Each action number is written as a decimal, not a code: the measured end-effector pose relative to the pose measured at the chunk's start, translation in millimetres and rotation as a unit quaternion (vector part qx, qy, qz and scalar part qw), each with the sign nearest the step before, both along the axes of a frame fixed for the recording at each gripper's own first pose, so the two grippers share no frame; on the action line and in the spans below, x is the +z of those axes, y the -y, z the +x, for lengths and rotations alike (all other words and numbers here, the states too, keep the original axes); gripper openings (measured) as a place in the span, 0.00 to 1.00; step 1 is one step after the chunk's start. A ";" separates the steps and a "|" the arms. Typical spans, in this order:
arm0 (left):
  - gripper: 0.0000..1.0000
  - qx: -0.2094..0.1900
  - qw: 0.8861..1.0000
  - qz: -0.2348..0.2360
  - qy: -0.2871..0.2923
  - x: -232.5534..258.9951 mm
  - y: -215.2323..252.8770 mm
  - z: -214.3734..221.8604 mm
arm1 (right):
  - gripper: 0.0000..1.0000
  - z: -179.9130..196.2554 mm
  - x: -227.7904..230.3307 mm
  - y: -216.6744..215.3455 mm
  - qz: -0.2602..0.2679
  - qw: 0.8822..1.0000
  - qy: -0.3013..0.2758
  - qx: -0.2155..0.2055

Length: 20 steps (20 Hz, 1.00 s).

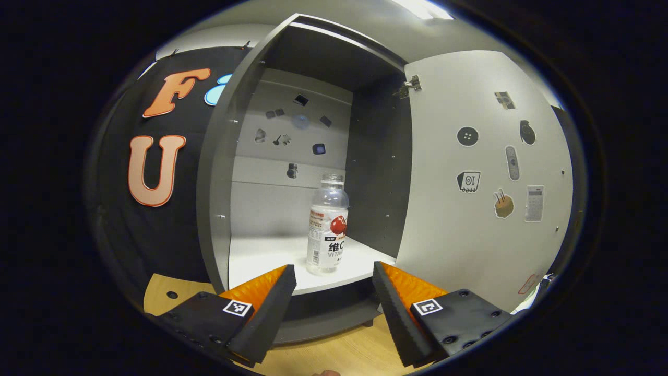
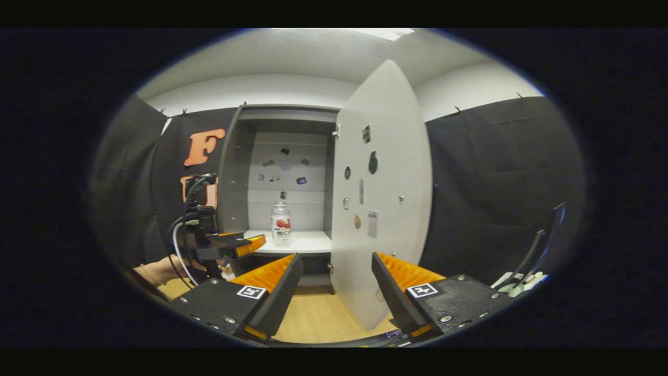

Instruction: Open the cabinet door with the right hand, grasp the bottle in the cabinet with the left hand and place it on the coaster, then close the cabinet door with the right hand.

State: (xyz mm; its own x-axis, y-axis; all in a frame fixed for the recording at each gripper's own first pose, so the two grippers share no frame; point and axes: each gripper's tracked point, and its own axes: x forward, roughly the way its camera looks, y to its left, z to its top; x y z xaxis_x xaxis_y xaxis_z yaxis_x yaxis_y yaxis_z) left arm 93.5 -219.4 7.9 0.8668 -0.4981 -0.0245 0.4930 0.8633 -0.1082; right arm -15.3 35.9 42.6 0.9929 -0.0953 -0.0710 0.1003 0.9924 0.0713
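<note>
The grey cabinet [image 1: 224, 172] stands with its door [image 1: 485, 172] swung wide to the right. A clear bottle [image 1: 327, 225] with a white label and red fruit picture stands upright on the white shelf [image 1: 261, 258], near its front edge. My left gripper [image 1: 334, 284] is open just in front of the shelf, the bottle a little beyond its fingertips. In the right gripper view the bottle [image 2: 281, 223] sits far off inside the cabinet [image 2: 235, 172], and the door [image 2: 383, 198] stands open ahead. My right gripper [image 2: 336, 271] is open and empty. The left gripper [image 2: 229, 244] shows at the cabinet's left front.
A wooden tabletop [image 2: 313, 316] lies below the cabinet. Stickers dot the door's inner face and the cabinet's back panel. Black cloth walls surround the booth. A hand [image 2: 159, 270] holds the left gripper at the left. A dark stand with white items [image 2: 527, 271] sits at the far right.
</note>
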 end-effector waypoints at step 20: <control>0.96 -0.035 0.999 0.009 0.025 -1.0 51.3 123.3 | 0.94 100.7 -33.7 -58.1 0.013 0.999 -0.025 0.038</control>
